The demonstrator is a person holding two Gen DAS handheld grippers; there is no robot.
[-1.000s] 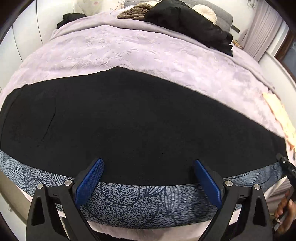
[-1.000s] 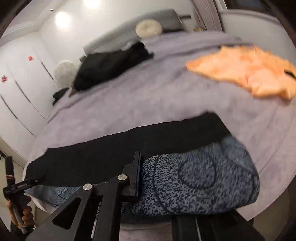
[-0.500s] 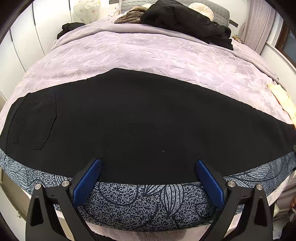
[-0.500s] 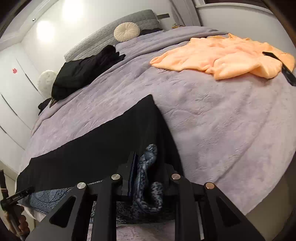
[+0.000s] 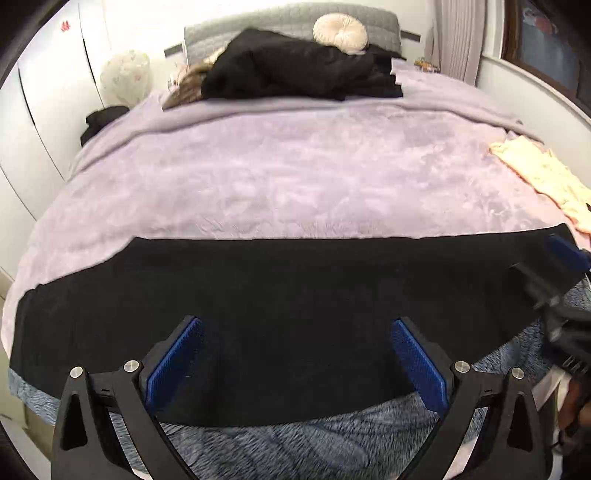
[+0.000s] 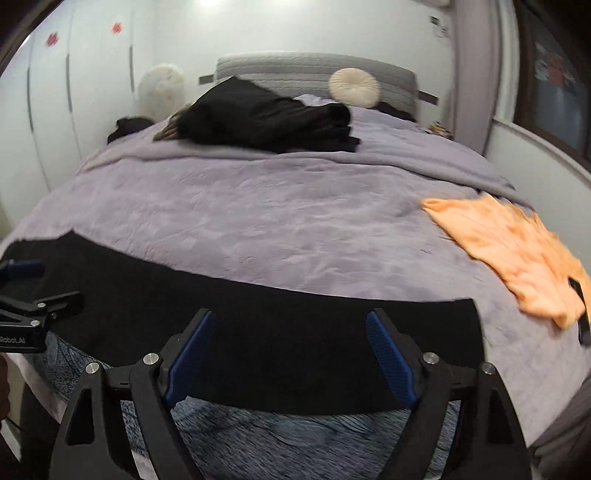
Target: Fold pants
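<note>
on the bed (image 5: 295, 177) a black heap (image 5: 295, 74) lies at 12 o'clock with a round cushion (image 5: 340, 32) beside it, and an orange garment (image 6: 517, 254) lies at 3 o'clock, well apart from the pants (image 5: 280, 295), which stretch flat along the near edge at 6 o'clock over a blue patterned cloth (image 5: 295, 439). the left hand-held gripper (image 5: 295, 365) hangs spread above the pants. the right hand-held gripper (image 6: 288, 354), pinching cloth half a second ago, is now spread too.
</note>
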